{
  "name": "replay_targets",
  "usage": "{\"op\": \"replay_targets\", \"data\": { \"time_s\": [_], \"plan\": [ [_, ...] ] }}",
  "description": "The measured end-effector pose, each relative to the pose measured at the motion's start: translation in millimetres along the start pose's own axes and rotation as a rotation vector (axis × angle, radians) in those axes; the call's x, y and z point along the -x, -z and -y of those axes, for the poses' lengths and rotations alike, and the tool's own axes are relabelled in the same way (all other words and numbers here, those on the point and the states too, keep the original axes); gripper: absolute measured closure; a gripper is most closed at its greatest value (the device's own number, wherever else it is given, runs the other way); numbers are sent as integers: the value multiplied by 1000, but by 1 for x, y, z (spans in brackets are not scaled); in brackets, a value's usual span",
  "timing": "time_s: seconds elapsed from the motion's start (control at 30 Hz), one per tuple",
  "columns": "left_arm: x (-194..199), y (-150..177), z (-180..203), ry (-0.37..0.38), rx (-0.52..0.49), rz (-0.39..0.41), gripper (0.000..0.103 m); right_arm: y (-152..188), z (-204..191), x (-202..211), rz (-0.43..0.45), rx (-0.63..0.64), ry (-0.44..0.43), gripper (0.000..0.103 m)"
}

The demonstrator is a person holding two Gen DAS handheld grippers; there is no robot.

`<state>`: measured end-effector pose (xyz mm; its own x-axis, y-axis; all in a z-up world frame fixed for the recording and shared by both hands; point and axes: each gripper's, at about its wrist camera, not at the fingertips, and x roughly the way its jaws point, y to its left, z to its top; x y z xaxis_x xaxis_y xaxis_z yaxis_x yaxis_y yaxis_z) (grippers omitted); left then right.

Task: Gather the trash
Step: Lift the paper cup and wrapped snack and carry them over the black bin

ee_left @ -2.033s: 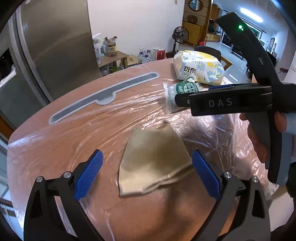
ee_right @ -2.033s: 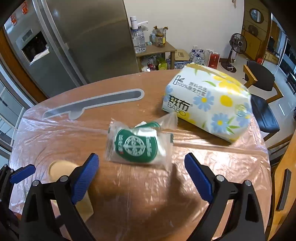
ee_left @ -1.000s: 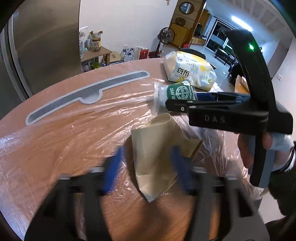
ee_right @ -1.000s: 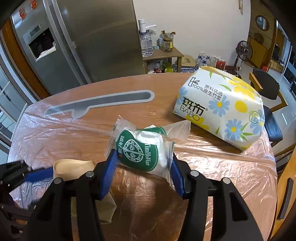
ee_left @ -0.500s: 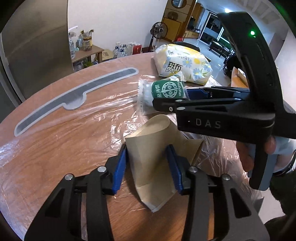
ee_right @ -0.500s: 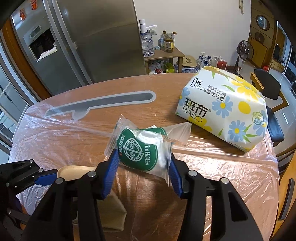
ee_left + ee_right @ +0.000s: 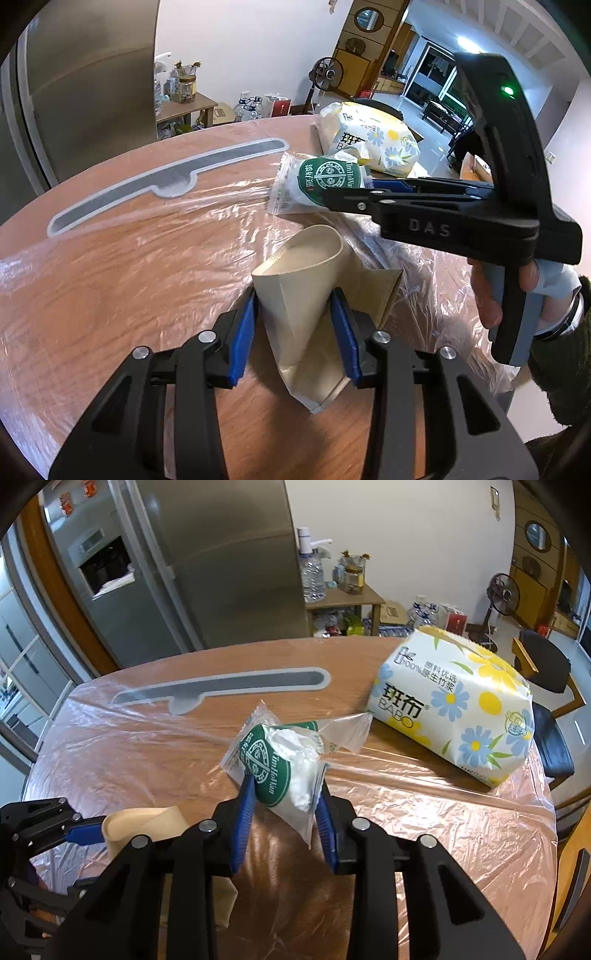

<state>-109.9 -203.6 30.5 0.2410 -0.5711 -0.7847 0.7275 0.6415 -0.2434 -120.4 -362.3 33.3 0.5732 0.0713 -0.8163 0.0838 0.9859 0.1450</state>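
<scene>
My left gripper (image 7: 293,308) is shut on a flattened tan paper cup (image 7: 303,295), its blue pads pinching the cup's sides just above the plastic-covered round table (image 7: 110,295). The cup also shows at the lower left of the right wrist view (image 7: 144,825). My right gripper (image 7: 284,794) is shut on a crinkled clear wrapper with a green round label (image 7: 280,764) and holds it lifted off the table. In the left wrist view the wrapper (image 7: 321,181) sticks out of the right gripper's fingers (image 7: 388,201) beyond the cup.
A flowered tissue pack (image 7: 458,705) lies at the table's far right, also in the left wrist view (image 7: 373,142). A grey knife-shaped mat (image 7: 221,688) lies under the plastic sheet. A steel fridge (image 7: 207,561) stands behind the table. A chair (image 7: 546,686) is at the right edge.
Both grippers closed from open: the left on the paper cup, the right on the green-labelled wrapper. Both items have since lifted, and the wrapper is squeezed tighter.
</scene>
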Motion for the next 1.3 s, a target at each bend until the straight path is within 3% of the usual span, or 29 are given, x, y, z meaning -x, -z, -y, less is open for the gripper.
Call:
{"op": "replay_targets", "data": {
  "time_s": [0.2, 0.43, 0.53, 0.57, 0.6, 0.8, 0.83, 0.87, 0.9, 1.3],
  "plan": [
    [14, 8, -6, -10, 31, 23, 61, 10, -4, 8, 15, 11, -20, 77],
    [23, 14, -11, -28, 48, 30, 61, 18, 4, 4, -14, -38, -115, 76],
    [23, 16, -11, -31, 51, 32, 61, 20, 3, 4, 1, -43, -115, 57],
    [24, 17, -11, -32, 51, 31, 61, 20, 3, 5, 21, -54, -117, 36],
    [23, 17, -12, -34, 52, 30, 61, 20, 4, 6, 33, -64, -123, 28],
    [16, 14, -15, -44, 61, 19, 61, 4, -4, -11, 33, -53, -88, 30],
    [15, 14, -15, -44, 63, 18, 61, 2, -6, -14, 22, -45, -84, 33],
    [14, 13, -15, -47, 64, 16, 61, 2, -10, -19, 0, -30, -78, 51],
    [13, 13, -15, -52, 63, 17, 61, 2, -13, -22, -8, -16, -67, 55],
    [19, 16, -17, -67, 82, 35, 62, 12, -15, -6, 28, -8, -71, 60]
  ]
}}
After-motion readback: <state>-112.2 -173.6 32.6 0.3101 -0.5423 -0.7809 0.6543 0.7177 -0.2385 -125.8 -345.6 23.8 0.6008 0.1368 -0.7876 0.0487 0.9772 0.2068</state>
